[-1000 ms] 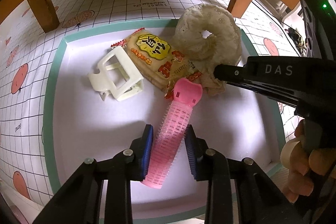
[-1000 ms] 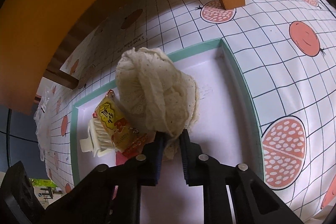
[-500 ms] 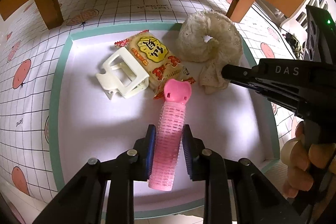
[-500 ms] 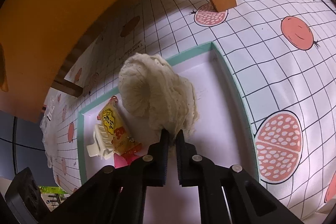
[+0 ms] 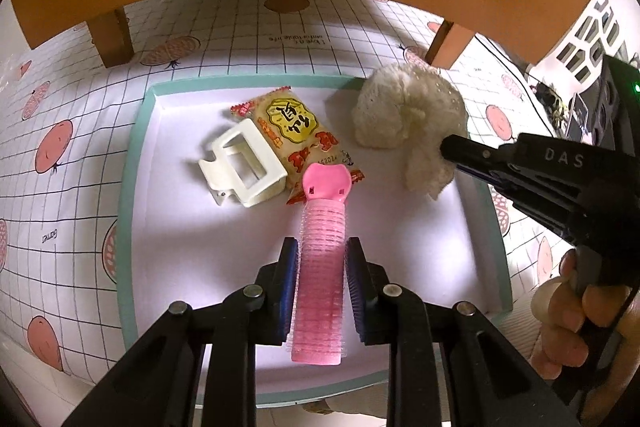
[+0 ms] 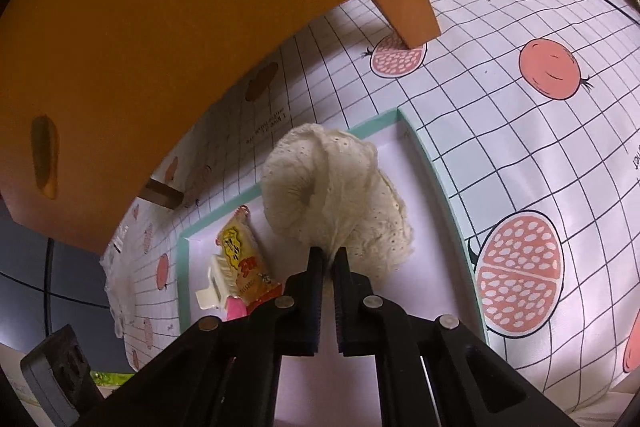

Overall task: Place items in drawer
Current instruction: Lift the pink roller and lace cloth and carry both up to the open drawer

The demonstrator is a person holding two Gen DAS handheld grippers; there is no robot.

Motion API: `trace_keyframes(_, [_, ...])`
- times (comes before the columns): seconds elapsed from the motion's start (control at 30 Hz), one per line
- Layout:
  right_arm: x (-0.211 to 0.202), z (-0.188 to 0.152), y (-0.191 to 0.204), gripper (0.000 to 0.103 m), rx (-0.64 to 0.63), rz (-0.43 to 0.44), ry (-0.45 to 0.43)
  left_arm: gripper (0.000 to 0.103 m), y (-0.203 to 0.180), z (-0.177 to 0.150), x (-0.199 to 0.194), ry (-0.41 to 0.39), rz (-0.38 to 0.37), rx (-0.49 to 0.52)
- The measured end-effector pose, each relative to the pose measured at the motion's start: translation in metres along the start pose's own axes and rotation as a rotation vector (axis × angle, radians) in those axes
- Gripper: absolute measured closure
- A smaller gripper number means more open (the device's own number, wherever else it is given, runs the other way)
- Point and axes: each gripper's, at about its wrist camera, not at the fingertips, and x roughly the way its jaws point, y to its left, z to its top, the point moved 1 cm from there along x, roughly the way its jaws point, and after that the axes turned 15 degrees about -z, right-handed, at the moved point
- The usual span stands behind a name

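Pomegranate-print cloth [image 6: 500, 155] covered the worktop around the drawer [image 5: 132, 163]. Only the left view showed a hand [image 5: 572, 323]. Left claw [image 5: 322, 267] gripped the hair roller [image 5: 320, 275]; right claw [image 6: 328, 259] pinched the scrunchie [image 6: 340, 195], both over the drawer.

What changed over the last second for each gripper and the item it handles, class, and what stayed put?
The right gripper closed onto the cream scrunchie and lifted it. The left gripper tightened on the pink hair roller and drew it back. The white hair claw and snack packet stayed.
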Motion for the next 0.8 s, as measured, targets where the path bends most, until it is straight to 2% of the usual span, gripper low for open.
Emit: trace_keyframes(0.8, [-0.041,-0.003,0.011,0.100,-0.039,0.088,-0.097,0.078,0.000,0.022,-0.047,-0.116,-0.044,-0.014])
